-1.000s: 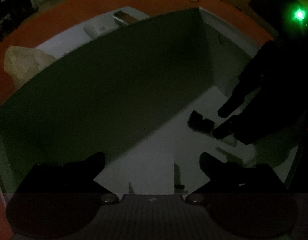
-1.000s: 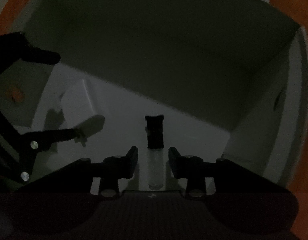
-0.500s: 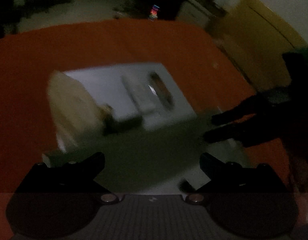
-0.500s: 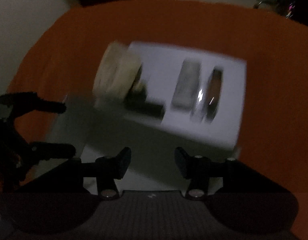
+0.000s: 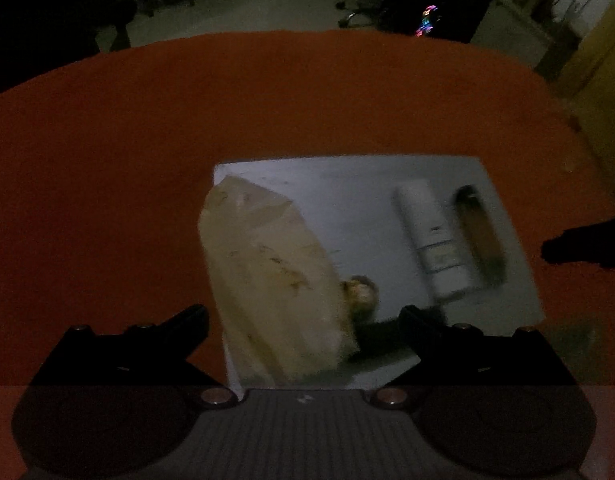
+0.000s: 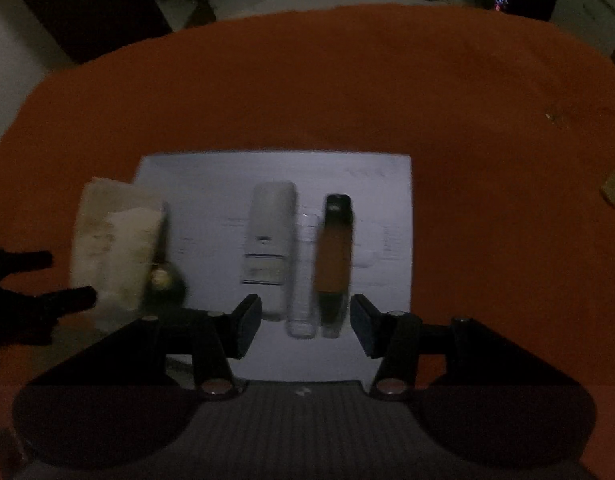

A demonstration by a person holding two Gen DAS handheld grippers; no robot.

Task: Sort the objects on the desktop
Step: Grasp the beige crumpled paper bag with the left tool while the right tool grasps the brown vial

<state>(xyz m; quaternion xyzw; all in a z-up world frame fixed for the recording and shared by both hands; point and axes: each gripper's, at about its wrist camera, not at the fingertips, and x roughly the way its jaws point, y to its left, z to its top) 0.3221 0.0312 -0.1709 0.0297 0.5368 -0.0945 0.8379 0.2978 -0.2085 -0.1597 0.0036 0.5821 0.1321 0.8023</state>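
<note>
Both grippers, left [image 5: 303, 312] and right [image 6: 305, 320], gape empty above the white sheet [image 6: 347, 172]; bare orange table [image 6: 307, 92] beyond.

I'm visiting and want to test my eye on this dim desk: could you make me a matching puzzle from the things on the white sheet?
Things:
1. white tube
2. amber bottle
3. crumpled pale bag
4. small clear vial

Places on the white sheet, seen from the right wrist:
a. overhanging its left edge
b. furthest right of the three lying side by side
c. lying between two others
d. left of the vial

Pairs: 1-d, 2-b, 3-a, 4-c
</note>
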